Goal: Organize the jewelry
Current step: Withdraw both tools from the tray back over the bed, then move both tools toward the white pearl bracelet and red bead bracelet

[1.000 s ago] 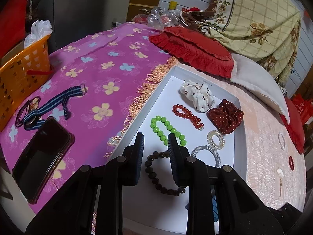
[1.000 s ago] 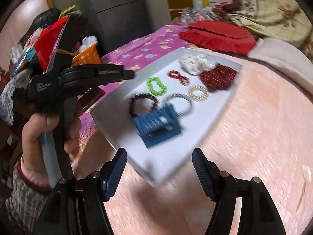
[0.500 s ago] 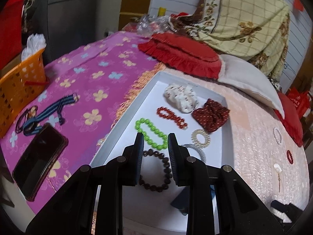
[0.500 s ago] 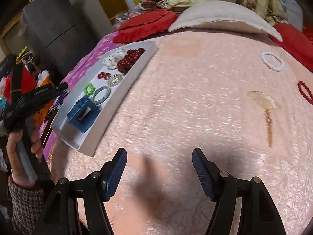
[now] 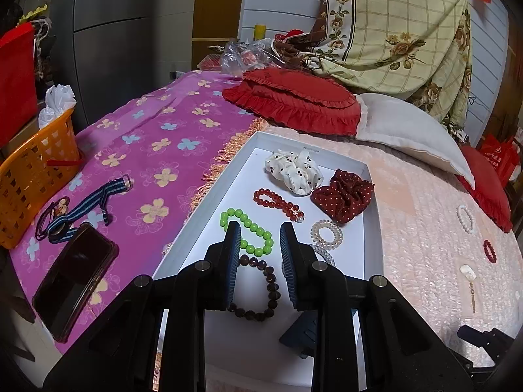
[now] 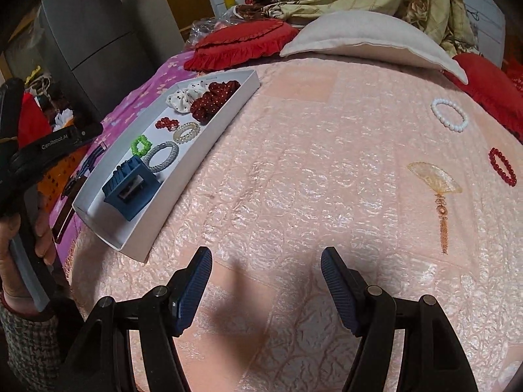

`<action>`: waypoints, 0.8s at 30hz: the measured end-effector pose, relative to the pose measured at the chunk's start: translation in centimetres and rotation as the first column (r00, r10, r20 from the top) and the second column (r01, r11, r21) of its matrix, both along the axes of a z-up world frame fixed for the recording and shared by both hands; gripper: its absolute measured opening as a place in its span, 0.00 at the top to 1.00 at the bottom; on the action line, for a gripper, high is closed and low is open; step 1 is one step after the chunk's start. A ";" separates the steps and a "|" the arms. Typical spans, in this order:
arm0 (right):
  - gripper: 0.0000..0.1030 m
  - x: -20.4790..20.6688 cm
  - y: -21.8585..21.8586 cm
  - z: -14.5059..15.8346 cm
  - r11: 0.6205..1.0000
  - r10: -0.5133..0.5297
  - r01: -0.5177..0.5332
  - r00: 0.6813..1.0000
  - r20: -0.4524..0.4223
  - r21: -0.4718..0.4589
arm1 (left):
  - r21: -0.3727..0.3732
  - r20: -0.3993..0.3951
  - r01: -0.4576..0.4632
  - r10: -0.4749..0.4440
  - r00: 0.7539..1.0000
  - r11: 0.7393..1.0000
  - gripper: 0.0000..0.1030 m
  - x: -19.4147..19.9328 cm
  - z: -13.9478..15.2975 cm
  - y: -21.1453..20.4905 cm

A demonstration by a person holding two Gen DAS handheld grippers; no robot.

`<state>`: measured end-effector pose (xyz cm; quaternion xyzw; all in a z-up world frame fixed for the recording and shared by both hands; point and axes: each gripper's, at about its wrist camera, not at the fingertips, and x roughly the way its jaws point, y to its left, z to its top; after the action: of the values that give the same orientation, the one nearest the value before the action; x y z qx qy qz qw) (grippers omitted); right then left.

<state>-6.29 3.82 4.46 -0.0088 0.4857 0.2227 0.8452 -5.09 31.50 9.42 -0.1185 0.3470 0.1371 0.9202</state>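
A white tray (image 5: 369,261) on the bed holds a white scrunchie (image 5: 294,170), a dark red scrunchie (image 5: 343,196), red (image 5: 278,201), green (image 5: 248,228) and brown (image 5: 261,290) bead bracelets, pearly hair ties (image 5: 327,232) and a blue hair claw (image 6: 130,187). My left gripper (image 5: 260,258) hovers over the tray's near end, jaws slightly apart and empty. My right gripper (image 6: 266,289) is open and empty above the peach bedspread. On the bedspread lie a white bracelet (image 6: 449,118), a red bracelet (image 6: 502,166) and a fan hairpin (image 6: 436,189).
A phone (image 5: 73,277), a striped strap (image 5: 85,205) and an orange basket (image 5: 32,176) lie on the purple cloth left of the tray. Red cushions (image 5: 294,101) and a white pillow (image 5: 412,134) lie behind. The tray (image 6: 202,150) sits left in the right wrist view.
My right gripper swung from over the tray to the right, now over the bedspread facing the loose items. My left gripper drew back slightly and stays over the tray.
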 end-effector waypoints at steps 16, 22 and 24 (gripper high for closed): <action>0.35 -0.1 -3.9 2.4 0.995 -0.083 0.081 0.996 0.040 0.052 | 0.134 -0.018 0.059 -0.057 0.998 0.989 0.77 -2.0 2.7 -7.5; 0.35 -0.5 -7.7 3.4 0.986 -0.140 0.135 0.989 0.052 0.096 | 0.117 -0.029 0.101 -0.098 0.995 0.988 0.77 -3.0 4.1 -10.9; 0.35 -0.6 -9.2 3.6 0.981 -0.167 0.160 0.984 0.054 0.113 | 0.128 -0.027 0.112 -0.109 0.994 0.985 0.77 -3.3 4.7 -12.2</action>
<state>-6.94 -5.41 8.11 0.0698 0.4450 0.1779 0.8749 -8.41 19.34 14.17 -0.0379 0.3528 0.1093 0.9285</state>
